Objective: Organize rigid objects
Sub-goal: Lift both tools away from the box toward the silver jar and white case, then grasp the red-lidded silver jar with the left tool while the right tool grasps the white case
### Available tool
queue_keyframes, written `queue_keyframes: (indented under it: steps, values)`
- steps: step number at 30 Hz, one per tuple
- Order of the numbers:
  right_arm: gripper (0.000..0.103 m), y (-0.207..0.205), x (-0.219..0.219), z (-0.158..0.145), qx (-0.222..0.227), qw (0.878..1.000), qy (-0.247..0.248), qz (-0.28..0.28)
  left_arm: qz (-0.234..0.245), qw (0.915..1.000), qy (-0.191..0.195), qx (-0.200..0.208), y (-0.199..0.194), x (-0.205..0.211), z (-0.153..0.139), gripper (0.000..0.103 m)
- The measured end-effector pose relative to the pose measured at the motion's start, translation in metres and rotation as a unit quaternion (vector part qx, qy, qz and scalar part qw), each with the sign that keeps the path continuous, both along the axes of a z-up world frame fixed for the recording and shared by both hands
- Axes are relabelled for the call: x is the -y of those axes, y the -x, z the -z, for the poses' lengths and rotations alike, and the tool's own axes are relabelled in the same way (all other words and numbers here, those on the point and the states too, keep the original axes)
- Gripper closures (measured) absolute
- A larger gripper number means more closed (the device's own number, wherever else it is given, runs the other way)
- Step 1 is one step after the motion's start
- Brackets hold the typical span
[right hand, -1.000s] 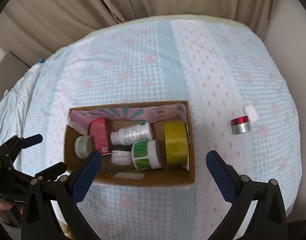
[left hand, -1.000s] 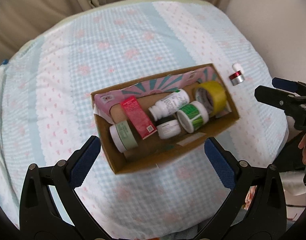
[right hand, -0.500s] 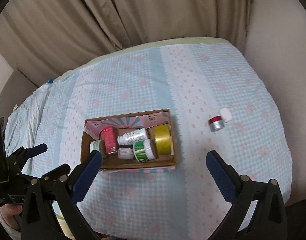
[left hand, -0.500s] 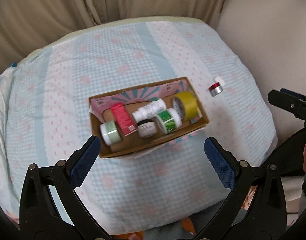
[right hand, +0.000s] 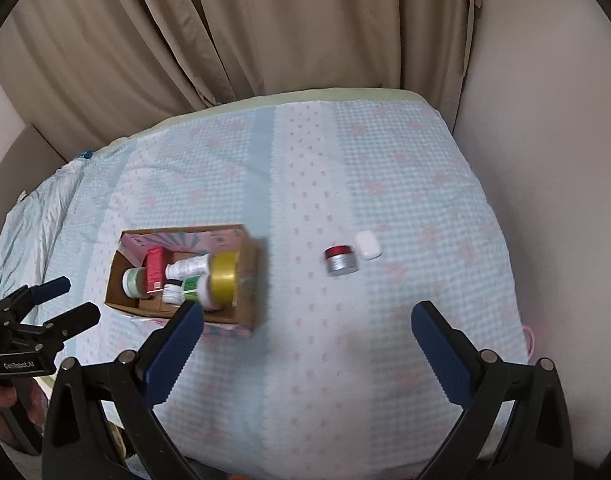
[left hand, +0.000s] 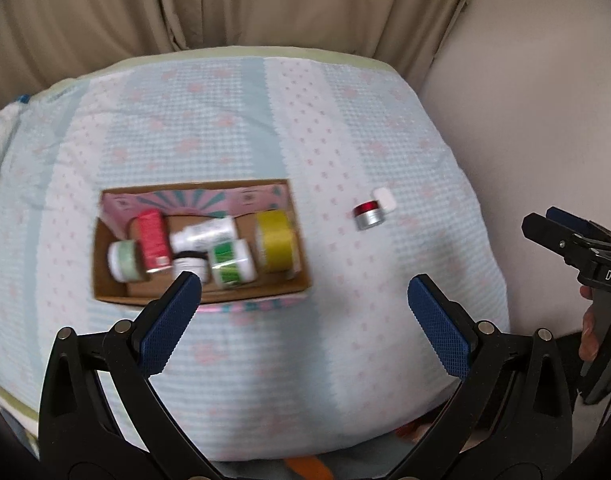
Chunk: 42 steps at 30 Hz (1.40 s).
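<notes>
A cardboard box [left hand: 105, 280] [right hand: 247, 280] lies on the bed, holding a yellow tape roll [left hand: 274, 246] [right hand: 223, 276], a red carton [left hand: 152, 242], a white bottle [left hand: 203, 234], a green-labelled jar [left hand: 229, 266] and a pale green jar [left hand: 123, 260]. To its right on the cover lie a red-and-silver jar [left hand: 368, 215] [right hand: 340, 261] and a small white case [left hand: 384, 199] [right hand: 367, 245]. My left gripper [left hand: 303, 312] is open and empty, well back from the box. My right gripper [right hand: 307, 336] is open and empty, back from the two loose items.
The bed has a light blue and pink patterned cover [left hand: 225, 128]. Beige curtains [right hand: 225, 32] hang behind it and a plain wall [right hand: 545, 160] runs along its right side. The right gripper shows at the right edge of the left wrist view [left hand: 561, 240].
Both grippers have pulled back and up from the bed, so the box and loose items look smaller. The left view has swung right. Nothing was taken hold of.
</notes>
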State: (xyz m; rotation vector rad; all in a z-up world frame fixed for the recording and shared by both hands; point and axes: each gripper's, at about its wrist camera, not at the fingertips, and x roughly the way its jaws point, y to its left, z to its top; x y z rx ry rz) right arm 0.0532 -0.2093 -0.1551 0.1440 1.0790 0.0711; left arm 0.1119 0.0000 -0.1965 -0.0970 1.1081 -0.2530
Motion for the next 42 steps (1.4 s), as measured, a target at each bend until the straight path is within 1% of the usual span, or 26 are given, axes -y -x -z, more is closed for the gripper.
queue_keyframes:
  steps: [4,6,8,11,15,17,19,22,25,27,28,33,34,35,37,39,42]
  values:
    - [0.0,-0.018,0.04,0.006,0.013,1.0,0.007,-0.019,-0.026,0.9991,0.029,-0.02,-0.011,0.04,0.015,0.0]
    - [0.0,-0.03,0.051,0.01,0.013,0.999,0.015,-0.026,-0.038,0.9974,0.049,-0.037,-0.02,0.058,0.026,0.0]
    - [0.0,-0.043,0.064,0.015,0.011,0.999,0.017,-0.029,-0.046,0.9959,0.06,-0.05,-0.032,0.071,0.036,0.0]
    - [0.0,-0.067,0.081,0.027,-0.001,0.999,0.013,-0.034,-0.049,0.9947,0.063,-0.064,-0.049,0.086,0.055,0.0]
    - [0.0,-0.097,0.096,0.045,0.001,0.999,0.013,-0.042,-0.036,0.9941,0.065,-0.078,-0.077,0.107,0.086,0.0]
    - [0.0,-0.111,0.102,0.058,0.004,0.999,0.011,-0.05,-0.026,0.9937,0.063,-0.089,-0.093,0.12,0.105,0.0]
    - [0.0,-0.121,0.103,0.071,0.005,0.998,0.02,-0.063,-0.021,0.9924,0.066,-0.102,-0.106,0.126,0.12,0.001]
    - [0.0,-0.136,0.1,0.097,0.006,0.994,0.041,-0.106,-0.021,0.9885,0.084,-0.124,-0.131,0.132,0.146,0.001]
    - [0.001,-0.15,0.098,0.131,-0.012,0.988,0.058,-0.142,-0.025,0.9854,0.092,-0.141,-0.153,0.138,0.17,0.001]
    - [0.002,-0.156,0.097,0.155,-0.026,0.985,0.057,-0.158,-0.029,0.9814,0.104,-0.158,-0.167,0.145,0.19,0.002]
    - [0.005,-0.158,0.096,0.166,-0.034,0.984,0.055,-0.166,-0.031,0.9796,0.11,-0.165,-0.171,0.147,0.197,0.003]
    - [0.006,-0.163,0.095,0.217,-0.058,0.979,0.046,-0.189,-0.051,0.9626,0.144,-0.224,-0.186,0.162,0.25,0.01]
    - [0.006,-0.164,0.094,0.227,-0.06,0.979,0.042,-0.192,-0.055,0.9609,0.145,-0.229,-0.187,0.164,0.256,0.016]
    - [0.006,-0.164,0.093,0.235,-0.06,0.978,0.04,-0.195,-0.059,0.9578,0.145,-0.241,-0.188,0.167,0.268,0.02]
    - [0.02,-0.165,0.09,0.25,-0.061,0.977,0.045,-0.199,-0.068,0.9527,0.148,-0.257,-0.19,0.169,0.283,0.023]
    - [0.026,-0.166,0.088,0.263,-0.062,0.977,0.049,-0.199,-0.079,0.9495,0.149,-0.265,-0.192,0.168,0.294,0.024]
    - [0.027,-0.166,0.084,0.275,-0.055,0.976,0.052,-0.203,-0.091,0.9467,0.141,-0.275,-0.194,0.167,0.309,0.024]
